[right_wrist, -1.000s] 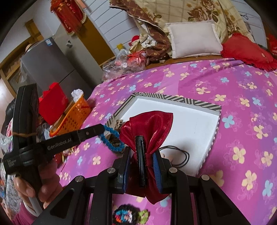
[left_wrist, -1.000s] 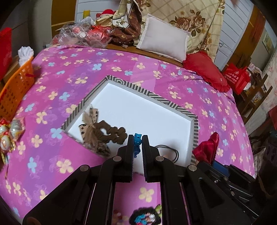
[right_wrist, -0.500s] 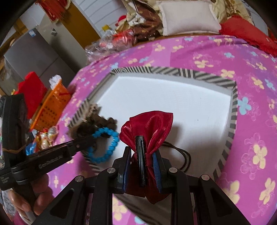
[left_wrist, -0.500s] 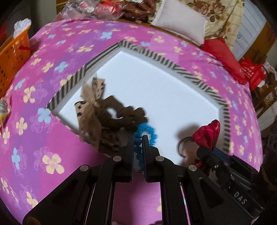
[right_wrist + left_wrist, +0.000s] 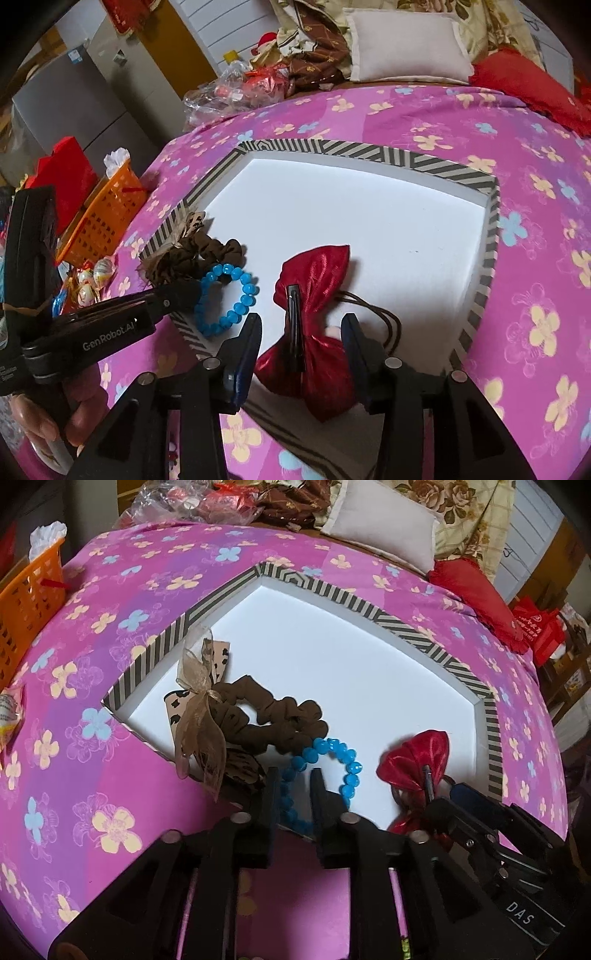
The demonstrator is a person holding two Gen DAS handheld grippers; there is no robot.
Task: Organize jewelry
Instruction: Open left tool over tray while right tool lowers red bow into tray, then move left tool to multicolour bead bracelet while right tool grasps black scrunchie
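Pink floral cloth (image 5: 424, 110); only right view shows fridge (image 5: 70, 110).

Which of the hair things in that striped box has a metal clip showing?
The shiny red bow: a dark clip runs down its middle. The brown scrunchie with its gauzy ribbon shows none, and the blue bead bracelet is plain beads.

Tray (image 5: 369, 151) on the bedspread (image 5: 535, 258), holding three pieces.
Scrunchie (image 5: 192, 254) left, bracelet (image 5: 225, 299) beside it, bow (image 5: 314, 295) right.
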